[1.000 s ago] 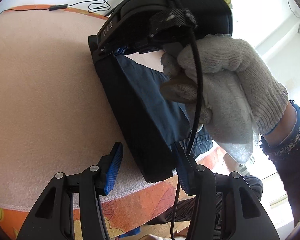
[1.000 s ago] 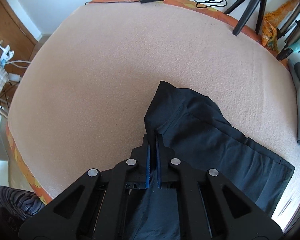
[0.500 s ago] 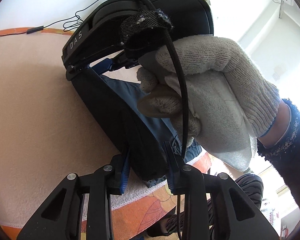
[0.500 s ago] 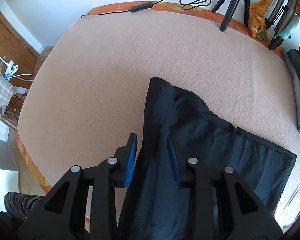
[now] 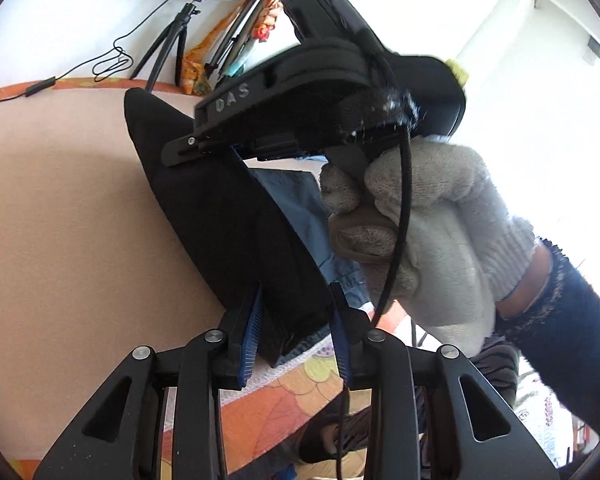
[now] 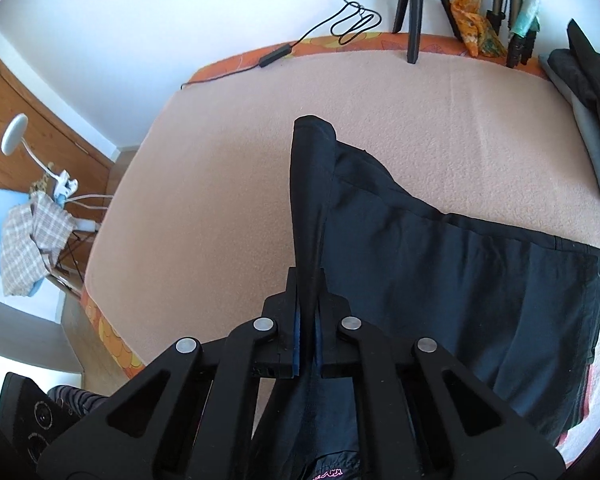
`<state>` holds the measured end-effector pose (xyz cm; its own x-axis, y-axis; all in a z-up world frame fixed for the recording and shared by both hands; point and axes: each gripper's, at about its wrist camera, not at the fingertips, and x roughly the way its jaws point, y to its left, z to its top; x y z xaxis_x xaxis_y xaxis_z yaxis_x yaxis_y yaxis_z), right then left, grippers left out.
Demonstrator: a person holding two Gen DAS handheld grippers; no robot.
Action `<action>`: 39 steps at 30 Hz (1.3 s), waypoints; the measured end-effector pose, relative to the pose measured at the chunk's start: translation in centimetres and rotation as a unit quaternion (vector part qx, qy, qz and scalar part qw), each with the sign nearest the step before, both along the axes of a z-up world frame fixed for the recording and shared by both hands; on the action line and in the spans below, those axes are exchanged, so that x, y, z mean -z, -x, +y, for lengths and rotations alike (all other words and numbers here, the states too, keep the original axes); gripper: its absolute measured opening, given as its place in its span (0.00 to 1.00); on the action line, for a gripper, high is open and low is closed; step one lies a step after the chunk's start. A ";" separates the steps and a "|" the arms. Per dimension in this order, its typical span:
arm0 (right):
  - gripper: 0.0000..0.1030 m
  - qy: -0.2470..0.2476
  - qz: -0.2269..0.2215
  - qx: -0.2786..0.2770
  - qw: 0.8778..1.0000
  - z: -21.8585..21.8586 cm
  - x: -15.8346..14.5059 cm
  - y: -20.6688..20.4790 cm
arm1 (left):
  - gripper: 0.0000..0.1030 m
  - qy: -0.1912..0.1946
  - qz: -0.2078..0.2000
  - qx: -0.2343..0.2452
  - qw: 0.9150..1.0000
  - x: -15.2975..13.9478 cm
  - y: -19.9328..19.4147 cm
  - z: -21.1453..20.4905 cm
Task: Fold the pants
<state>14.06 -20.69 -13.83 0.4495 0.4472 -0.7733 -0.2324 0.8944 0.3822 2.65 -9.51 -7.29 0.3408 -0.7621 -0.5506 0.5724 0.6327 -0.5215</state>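
Black pants lie partly folded on a pink blanket on the bed. My right gripper is shut on a raised fold of the pants and lifts that edge. In the left wrist view my left gripper has its blue pads on either side of the folded end of the pants near the bed's front edge and grips it. The other gripper and the gloved hand that holds it fill the upper right of the left wrist view.
A tripod, a cable and dark clothes stand along the bed's far edge. A chair with a checked cloth is off the left side. The orange patterned sheet edge marks the front.
My left gripper closed from wide open onto the folded end of the pants. My right gripper opened briefly, then shut again on the fold and raised it.
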 end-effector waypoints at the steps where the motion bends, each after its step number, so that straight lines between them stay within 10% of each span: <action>1: 0.05 -0.015 -0.002 0.008 1.000 -0.9 -0.1 0.3 | 0.33 0.011 -0.001 0.003 1.000 -0.4 0.5 0.1; 6: 0.05 -0.049 -0.022 0.032 0.998 -4.6 -1.0 1.3 | 0.51 -0.005 -0.063 -0.034 0.997 -0.6 3.1 1.0; 13: 0.05 -0.075 -0.036 0.061 0.995 -9.6 -1.8 2.2 | 0.51 -0.027 -0.006 -0.076 0.997 1.8 -2.0 0.3; 39: 0.04 -0.081 -0.006 0.143 0.986 -23.8 4.5 2.5 | 0.51 -0.126 -0.054 0.082 0.987 4.1 -2.3 -14.0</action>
